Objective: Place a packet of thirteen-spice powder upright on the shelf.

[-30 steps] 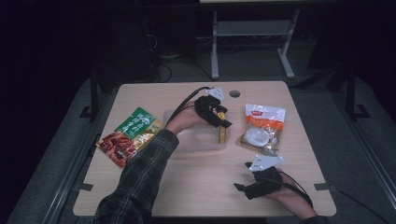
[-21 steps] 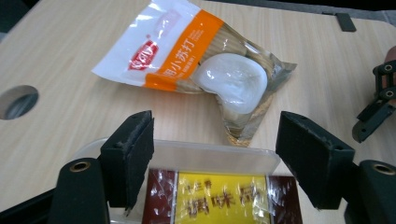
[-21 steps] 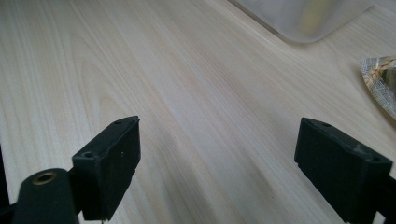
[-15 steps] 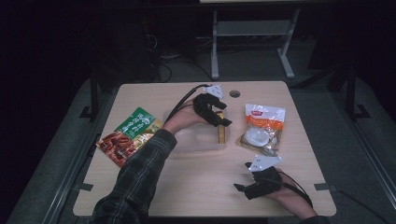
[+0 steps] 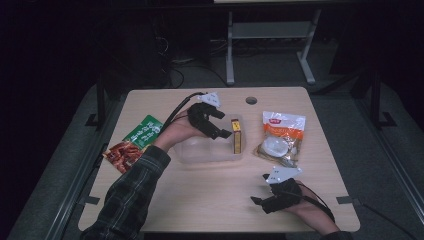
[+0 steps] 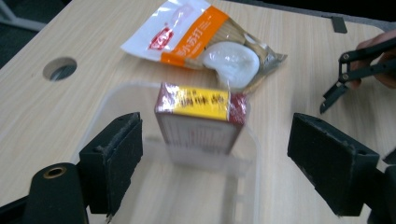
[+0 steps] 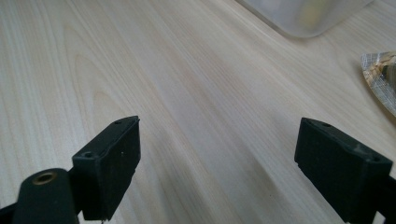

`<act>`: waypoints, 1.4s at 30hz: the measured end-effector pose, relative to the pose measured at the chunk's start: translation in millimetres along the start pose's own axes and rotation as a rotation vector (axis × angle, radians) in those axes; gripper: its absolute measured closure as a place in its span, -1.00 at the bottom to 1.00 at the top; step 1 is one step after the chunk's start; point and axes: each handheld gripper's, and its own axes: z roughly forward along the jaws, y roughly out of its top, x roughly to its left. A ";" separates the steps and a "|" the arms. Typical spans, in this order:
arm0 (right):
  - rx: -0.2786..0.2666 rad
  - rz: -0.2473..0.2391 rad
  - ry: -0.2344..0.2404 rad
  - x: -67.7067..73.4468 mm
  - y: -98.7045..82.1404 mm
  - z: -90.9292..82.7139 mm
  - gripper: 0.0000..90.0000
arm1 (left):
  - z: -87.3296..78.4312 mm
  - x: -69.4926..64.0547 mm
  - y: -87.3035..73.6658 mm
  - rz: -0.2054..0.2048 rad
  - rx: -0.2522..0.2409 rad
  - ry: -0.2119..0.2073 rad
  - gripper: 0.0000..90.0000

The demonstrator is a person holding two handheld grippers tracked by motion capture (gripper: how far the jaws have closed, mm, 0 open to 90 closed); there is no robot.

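A clear plastic container sits mid-table. A maroon box with a yellow label stands upright at its right end. My left gripper hovers just left of the box, over the container, with its jaws wide open. In the left gripper view the box stands a little beyond the open left gripper, inside the container. My right gripper rests near the front edge, open and holding nothing. The right gripper view has the right gripper over bare wood.
An orange and white snack bag lies right of the container, with a green packet and a red packet at the left. A cable hole sits near the far edge. A container corner lies ahead of the right gripper.
My left gripper has drawn back to the left, away from the box, which stays standing in the container. The right gripper has not moved.
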 end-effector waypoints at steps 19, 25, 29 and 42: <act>0.013 0.005 -0.004 -0.8 -0.9 2.3 -0.69 | -42.2 -40.8 -50.0 -0.038 -0.007 0.073 -0.61; 0.016 0.002 -0.007 -0.3 -0.6 3.3 -0.69 | -50.3 -56.7 -71.1 -0.054 -0.021 0.090 -0.61; 0.016 0.004 -0.008 -0.1 -0.7 3.5 -0.69 | -53.8 -66.7 -85.9 -0.067 -0.027 0.104 -0.61; 0.011 0.003 -0.014 -1.5 -0.9 4.2 -0.69 | -61.3 -94.1 -139.9 -0.099 -0.018 0.144 -0.60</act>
